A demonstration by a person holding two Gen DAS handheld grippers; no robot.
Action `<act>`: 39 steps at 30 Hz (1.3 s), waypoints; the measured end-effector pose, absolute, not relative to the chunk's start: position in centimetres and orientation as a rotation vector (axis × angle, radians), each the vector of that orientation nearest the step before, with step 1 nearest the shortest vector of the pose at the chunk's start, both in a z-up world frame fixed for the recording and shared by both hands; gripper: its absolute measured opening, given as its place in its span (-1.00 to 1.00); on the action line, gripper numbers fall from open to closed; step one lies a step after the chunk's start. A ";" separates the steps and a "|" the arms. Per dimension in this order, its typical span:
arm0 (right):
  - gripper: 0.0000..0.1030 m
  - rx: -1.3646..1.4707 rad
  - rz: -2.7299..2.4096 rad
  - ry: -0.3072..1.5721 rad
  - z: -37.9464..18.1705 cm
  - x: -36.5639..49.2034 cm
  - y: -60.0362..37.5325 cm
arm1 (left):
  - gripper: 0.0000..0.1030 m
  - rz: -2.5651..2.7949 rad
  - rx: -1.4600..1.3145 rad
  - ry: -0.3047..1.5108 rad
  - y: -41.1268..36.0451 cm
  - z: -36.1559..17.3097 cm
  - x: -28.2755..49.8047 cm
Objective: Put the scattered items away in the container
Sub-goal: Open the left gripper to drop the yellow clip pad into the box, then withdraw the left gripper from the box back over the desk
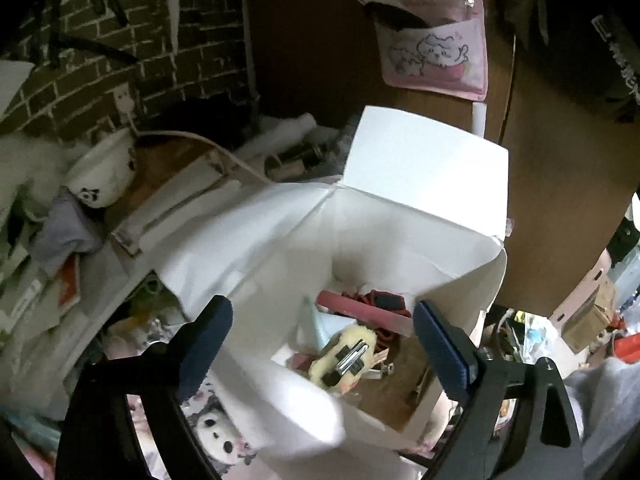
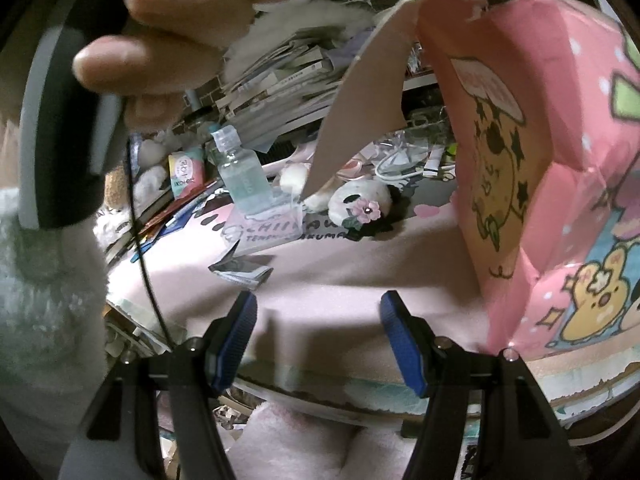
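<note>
While the left tool (image 1: pixel 322 350) hangs over the open white-lined cardboard box (image 1: pixel 400 216), its blue-padded jaws stand wide apart with nothing between them. Inside the box, seen from the left wrist, a pale yellow fluffy item with a metal clip (image 1: pixel 348 356) lies on the bottom beside a pink flat strip (image 1: pixel 360 310) and some dark red pieces (image 1: pixel 380 300); the yellow item lies below the tool, apart from both pads. One white flap of the box stands upright at the far side.

From the right wrist, the same box shows its pink outer wall printed with cartoon animals (image 2: pixel 560 208), standing on a pink cloth-covered bench (image 2: pixel 340 280). The right tool (image 2: pixel 318 344) hovers low over that cloth, just beside the box, jaws partly apart and empty. Further back on the cloth lie a clear plastic bottle with a pale cap (image 2: pixel 240 176), a small folded paper (image 2: pixel 240 272) and a white plush panda with a pink flower (image 2: pixel 360 200). A hand (image 2: pixel 172 32) in a fluffy pale sleeve (image 2: pixel 40 300) grips the other tool's handle at upper left.
</note>
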State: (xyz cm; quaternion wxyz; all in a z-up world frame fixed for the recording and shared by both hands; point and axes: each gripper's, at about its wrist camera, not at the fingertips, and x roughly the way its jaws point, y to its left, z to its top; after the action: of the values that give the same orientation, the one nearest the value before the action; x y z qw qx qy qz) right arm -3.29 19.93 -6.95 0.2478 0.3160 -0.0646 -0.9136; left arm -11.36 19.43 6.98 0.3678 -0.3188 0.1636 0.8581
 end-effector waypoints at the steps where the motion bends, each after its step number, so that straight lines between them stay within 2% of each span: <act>1: 0.19 0.863 -2.490 -0.175 -7.0 -3.3 19.9 | 0.78 2.216 -0.815 0.420 19.0 7.1 -11.3; 8: 0.19 0.863 -2.489 -0.163 -7.1 -3.3 19.6 | 0.80 2.272 -0.782 0.324 15.5 7.3 -10.4; 11: 0.19 0.860 -2.486 -0.145 -7.1 -3.3 19.2 | 0.89 2.331 -0.761 0.280 13.2 7.3 -9.4; 19: 0.19 0.858 -2.479 -0.100 -7.2 -3.1 18.1 | 0.99 2.554 -0.714 0.167 6.1 6.6 -6.6; 31: 0.27 0.841 -2.425 0.000 -7.5 -2.9 14.3 | 0.99 2.874 -0.739 -0.006 -3.7 1.3 -2.6; 39: 0.29 0.804 -2.431 0.074 -7.3 -3.5 12.1 | 0.99 2.914 -0.790 -0.128 -7.5 -2.9 -1.1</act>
State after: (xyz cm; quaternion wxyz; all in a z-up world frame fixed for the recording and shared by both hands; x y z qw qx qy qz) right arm -3.52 12.08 -7.27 0.2858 0.3009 0.0277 -0.9094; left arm -1.08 -7.52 -2.88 0.0599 -0.2610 -0.0423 0.9625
